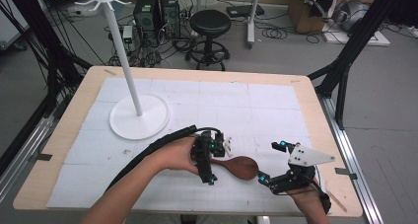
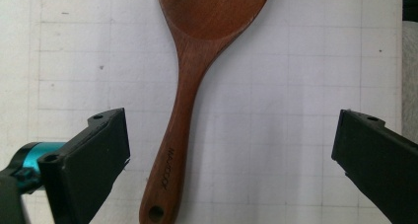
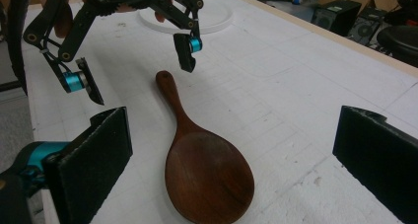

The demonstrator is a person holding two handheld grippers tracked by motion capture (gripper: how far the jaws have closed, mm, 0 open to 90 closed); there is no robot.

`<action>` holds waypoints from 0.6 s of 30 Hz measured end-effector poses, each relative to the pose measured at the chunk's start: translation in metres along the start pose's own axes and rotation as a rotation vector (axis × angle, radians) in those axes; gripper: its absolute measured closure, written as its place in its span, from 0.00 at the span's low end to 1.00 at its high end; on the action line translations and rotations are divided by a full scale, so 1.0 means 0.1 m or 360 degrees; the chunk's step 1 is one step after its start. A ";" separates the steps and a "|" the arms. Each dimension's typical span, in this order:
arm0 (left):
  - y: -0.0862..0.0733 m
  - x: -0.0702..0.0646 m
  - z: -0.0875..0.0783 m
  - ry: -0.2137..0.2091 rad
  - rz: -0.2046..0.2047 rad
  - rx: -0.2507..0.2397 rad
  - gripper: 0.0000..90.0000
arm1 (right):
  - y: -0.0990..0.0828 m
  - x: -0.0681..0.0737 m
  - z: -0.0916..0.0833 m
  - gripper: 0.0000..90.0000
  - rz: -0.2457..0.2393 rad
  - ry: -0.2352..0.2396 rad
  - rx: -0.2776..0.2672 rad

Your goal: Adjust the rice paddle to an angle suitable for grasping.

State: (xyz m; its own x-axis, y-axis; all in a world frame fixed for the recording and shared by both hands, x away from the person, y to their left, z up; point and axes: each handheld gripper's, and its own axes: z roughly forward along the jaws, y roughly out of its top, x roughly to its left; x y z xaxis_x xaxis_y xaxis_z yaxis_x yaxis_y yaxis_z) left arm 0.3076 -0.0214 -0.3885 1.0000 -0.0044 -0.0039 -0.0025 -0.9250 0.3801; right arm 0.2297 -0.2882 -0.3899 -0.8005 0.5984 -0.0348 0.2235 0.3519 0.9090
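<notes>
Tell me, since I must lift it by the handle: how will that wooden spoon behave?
The wooden spoon looks solid, so probably stiff. Its broad bowl likely makes it head-heavy in a handle grip. The finish looks smooth, perhaps slippery; lying flat, it shouldn't roll.

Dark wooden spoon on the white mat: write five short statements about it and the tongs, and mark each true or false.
1. The dark wooden spoon lies flat on the white foam mat. True.
2. The left tongs are clamped on the spoon's handle. False: the jaws stand wide apart, clear of the handle on both sides.
3. The handle's end has a small hole. True.
4. The right tongs are shut. False: they are open, with the spoon's bowl ahead of them.
5. The white round-based hook stand lies toppled on the mat. False: it stands upright.
</notes>
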 end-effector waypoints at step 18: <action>-0.41 0.00 -0.24 0.0069 -0.0204 -0.0208 0.02 | 0.00 0.02 0.02 0.01 -0.0012 0.0009 0.0006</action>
State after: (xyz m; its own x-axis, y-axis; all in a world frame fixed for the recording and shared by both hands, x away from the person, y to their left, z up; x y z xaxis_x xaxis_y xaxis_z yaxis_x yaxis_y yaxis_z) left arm 0.3083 0.0257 -0.3821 0.9914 0.1291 -0.0214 0.1226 -0.8597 0.4959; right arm 0.2292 -0.2858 -0.3902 -0.8053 0.5916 -0.0391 0.2195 0.3587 0.9073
